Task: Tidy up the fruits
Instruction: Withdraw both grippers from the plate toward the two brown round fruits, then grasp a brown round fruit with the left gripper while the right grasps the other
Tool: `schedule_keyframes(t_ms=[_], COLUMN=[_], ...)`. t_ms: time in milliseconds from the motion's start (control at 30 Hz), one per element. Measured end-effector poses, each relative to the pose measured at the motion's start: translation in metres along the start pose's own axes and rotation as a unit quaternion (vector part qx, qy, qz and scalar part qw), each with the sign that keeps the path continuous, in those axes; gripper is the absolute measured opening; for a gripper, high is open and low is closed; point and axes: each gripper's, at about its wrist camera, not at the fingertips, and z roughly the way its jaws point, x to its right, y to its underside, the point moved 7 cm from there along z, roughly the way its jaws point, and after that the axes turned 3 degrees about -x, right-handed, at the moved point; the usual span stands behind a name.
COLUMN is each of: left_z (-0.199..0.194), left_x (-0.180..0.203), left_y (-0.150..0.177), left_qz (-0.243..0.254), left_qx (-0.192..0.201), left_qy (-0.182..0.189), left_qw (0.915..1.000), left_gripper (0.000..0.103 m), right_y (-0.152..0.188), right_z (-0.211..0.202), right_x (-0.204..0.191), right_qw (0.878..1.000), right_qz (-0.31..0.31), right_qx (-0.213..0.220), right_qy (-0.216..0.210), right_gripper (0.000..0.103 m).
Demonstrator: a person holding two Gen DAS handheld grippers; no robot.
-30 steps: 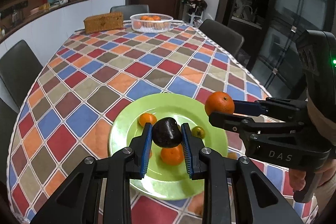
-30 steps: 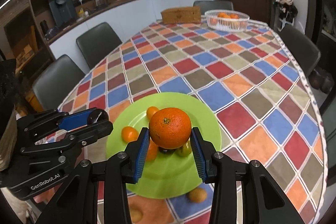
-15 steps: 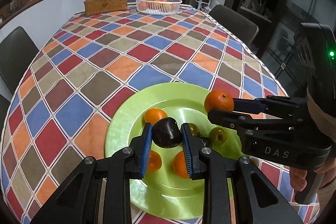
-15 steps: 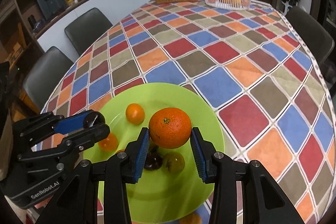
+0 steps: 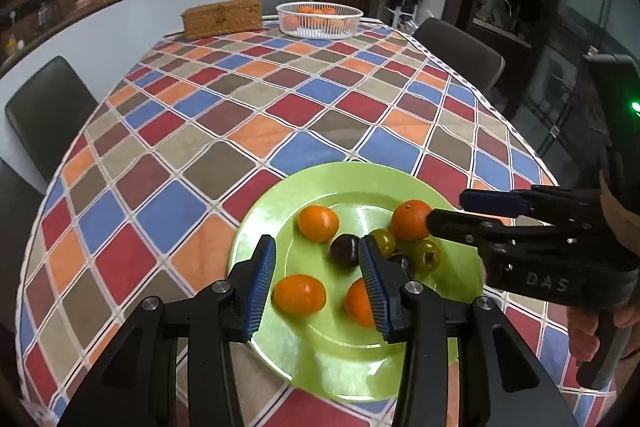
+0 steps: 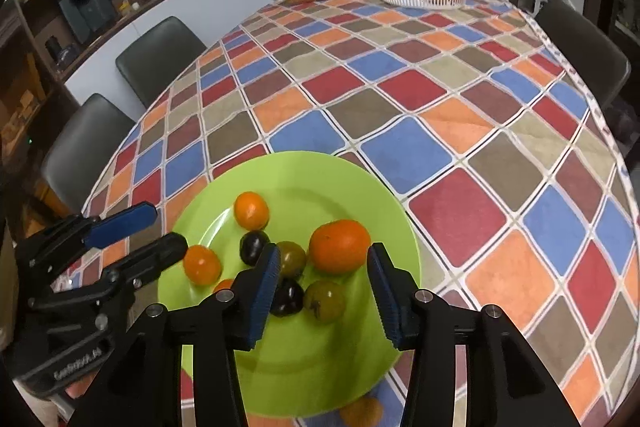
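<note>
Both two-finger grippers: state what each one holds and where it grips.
Nothing is held. Left gripper and right gripper are opening, pads clear of fruit; the dark plum and large orange rest on the green plate.

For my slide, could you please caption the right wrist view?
Right tool opening above large orange on green plate.

Checkered table [image 5: 320,115] bears green plate [image 5: 360,359]

Left gripper [image 5: 316,283] and right gripper [image 6: 324,291]: black bodies; ribbed blue pads; silver screws; "DAS" lettering.
</note>
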Motion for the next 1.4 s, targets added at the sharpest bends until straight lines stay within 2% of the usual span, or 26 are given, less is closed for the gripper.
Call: schedule_keyframes(t_ms=[200,367,567,667,800,1100,1400], left_z=[-0.030,-0.059,-0.092,-0.105,-0.120,-0.129,-0.115], left_x=[0.005,0.011,0.021,0.026,0.035,0.055,0.072], left_y=[0.004,0.010,0.019,0.024,0.034,0.067,0.098], left_qz=[-0.004,-0.007,-0.010,-0.007,-0.002,-0.014,-0.024], left_qx=[0.025,0.042,0.066,0.073,0.083,0.077,0.057], left_qy=[-0.003,-0.006,-0.017,-0.027,-0.045,-0.056,-0.069], left_qw=[0.9997,0.9991,0.9976,0.9969,0.9955,0.9953,0.9957], left_gripper=[0.043,0.045,0.054,0.060,0.065,0.071,0.072], right_y=[0.010,0.018,0.027,0.033,0.042,0.067,0.095], right_z=[-0.033,-0.061,-0.088,-0.099,-0.109,-0.123,-0.114], right_x=[-0.018,-0.030,-0.038,-0.040,-0.039,-0.032,-0.020], right_qw=[0.998,0.997,0.996,0.995,0.993,0.992,0.990], right_qz=[-0.049,-0.064,-0.066,-0.070,-0.080,-0.099,-0.129], right_qx=[0.026,0.050,0.068,0.076,0.081,0.078,0.056], right_qy=[0.012,0.005,-0.004,0.000,0.006,0.011,0.021], right_gripper=[0.046,0.046,0.047,0.055,0.055,0.055,0.055])
